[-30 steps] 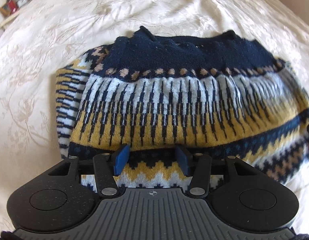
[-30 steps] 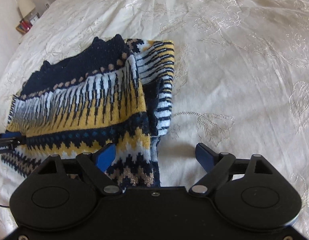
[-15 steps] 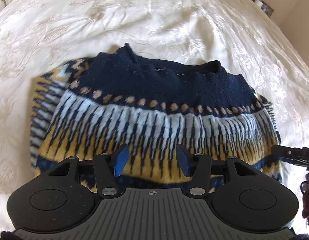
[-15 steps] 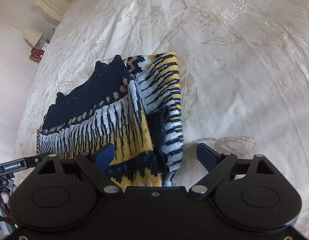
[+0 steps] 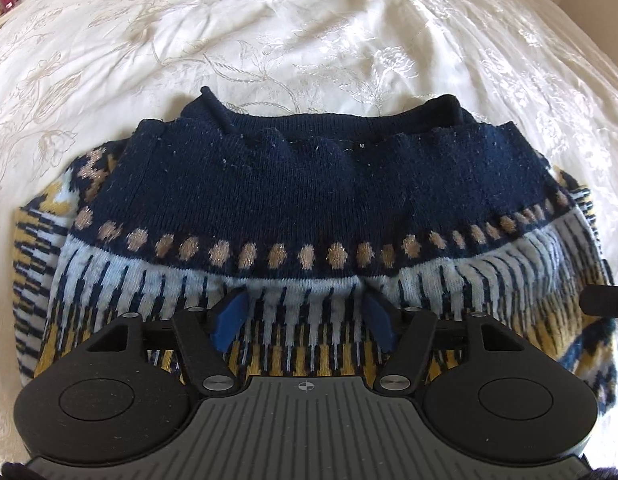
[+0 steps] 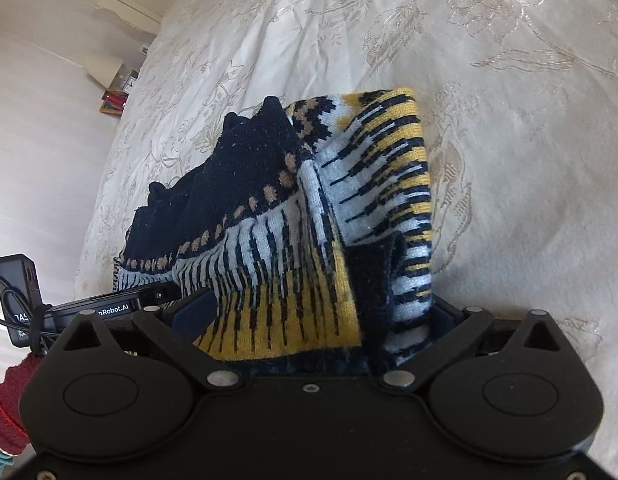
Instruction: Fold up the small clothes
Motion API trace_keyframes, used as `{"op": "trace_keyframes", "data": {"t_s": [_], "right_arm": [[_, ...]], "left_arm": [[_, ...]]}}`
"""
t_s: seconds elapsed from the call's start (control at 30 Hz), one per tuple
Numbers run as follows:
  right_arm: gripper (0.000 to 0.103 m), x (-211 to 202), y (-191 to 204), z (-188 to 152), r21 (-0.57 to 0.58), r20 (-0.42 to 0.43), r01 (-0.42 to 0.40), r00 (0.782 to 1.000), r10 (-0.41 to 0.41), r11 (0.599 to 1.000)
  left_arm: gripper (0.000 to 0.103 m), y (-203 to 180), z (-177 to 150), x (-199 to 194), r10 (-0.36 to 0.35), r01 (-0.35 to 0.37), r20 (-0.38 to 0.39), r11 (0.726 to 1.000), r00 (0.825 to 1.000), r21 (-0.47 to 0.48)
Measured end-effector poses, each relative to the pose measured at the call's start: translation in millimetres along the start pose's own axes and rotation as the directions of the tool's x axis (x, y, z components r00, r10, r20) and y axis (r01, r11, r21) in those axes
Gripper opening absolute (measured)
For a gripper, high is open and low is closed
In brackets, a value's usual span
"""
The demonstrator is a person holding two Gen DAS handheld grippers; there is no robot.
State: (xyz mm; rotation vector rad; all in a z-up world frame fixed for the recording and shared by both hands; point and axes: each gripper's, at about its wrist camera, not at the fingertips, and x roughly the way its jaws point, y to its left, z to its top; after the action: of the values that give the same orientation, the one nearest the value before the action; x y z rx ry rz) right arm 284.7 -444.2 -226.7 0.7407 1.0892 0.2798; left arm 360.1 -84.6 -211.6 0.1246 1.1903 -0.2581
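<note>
Both grippers over my folded navy, yellow and white patterned knit sweater (image 5: 309, 216) on the cream embroidered bedspread (image 5: 309, 32): left gripper (image 5: 305, 316) opening above it, right gripper (image 6: 309, 312) spreading wide astride its near edge, releasing the fold, I judge.

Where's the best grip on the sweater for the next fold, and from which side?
Probably the near folded edge of the sweater, from above on the camera side. It lies flat on the bedspread, and that edge sits right under both sets of fingers. The left gripper and right gripper are both opening, knit between their fingers.
</note>
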Motion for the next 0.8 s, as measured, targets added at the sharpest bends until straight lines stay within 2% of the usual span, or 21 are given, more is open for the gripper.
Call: {"op": "trace_keyframes", "data": {"t_s": [0.27,0.43,0.5,0.53,0.57,0.6,0.63,0.67,0.73,0.8], "right_arm": [[0.103,7,-3,2,0.051,0.021,-0.019,1.0,0.018,0.999],[0.103,4,-8,3,0.064,0.02,-0.052,0.999,0.051,0.997],[0.099,1,-8,3,0.069,0.019,-0.05,0.999,0.048,0.996],[0.087,0,-6,3,0.067,0.018,-0.043,0.999,0.042,0.997],[0.071,0,-5,3,0.068,0.016,-0.032,0.999,0.031,0.997],[0.063,-1,-4,3,0.072,0.011,-0.019,1.0,0.018,0.997],[0.047,-2,-4,3,0.077,0.008,-0.001,1.0,0.0,0.997],[0.037,-4,-3,4,0.075,0.01,0.009,1.0,-0.01,0.997],[0.036,-10,6,4,0.052,0.026,0.03,0.999,-0.031,0.998],[0.035,-16,20,5,0.009,0.034,0.06,0.998,-0.061,0.998]], "left_arm": [[0.075,-5,5,5,0.021,-0.021,0.006,1.0,1.0,-0.002],[0.076,-6,5,10,0.023,-0.023,0.008,1.0,1.0,0.001],[0.076,-6,5,10,0.02,-0.02,0.006,1.0,1.0,0.004],[0.076,-5,5,9,0.017,-0.017,0.004,1.0,1.0,0.005],[0.076,-4,5,8,0.011,-0.011,0.002,1.0,1.0,0.004],[0.075,-2,5,6,0.002,-0.002,0.0,1.0,1.0,0.001],[0.074,0,5,4,-0.01,0.01,-0.001,1.0,1.0,-0.002],[0.073,4,5,-1,-0.029,0.029,-0.001,1.0,1.0,-0.01],[0.069,13,3,-13,-0.053,0.053,0.009,0.998,0.999,-0.037],[0.069,23,-4,-30,-0.047,0.049,0.033,0.997,0.998,-0.066]]}}
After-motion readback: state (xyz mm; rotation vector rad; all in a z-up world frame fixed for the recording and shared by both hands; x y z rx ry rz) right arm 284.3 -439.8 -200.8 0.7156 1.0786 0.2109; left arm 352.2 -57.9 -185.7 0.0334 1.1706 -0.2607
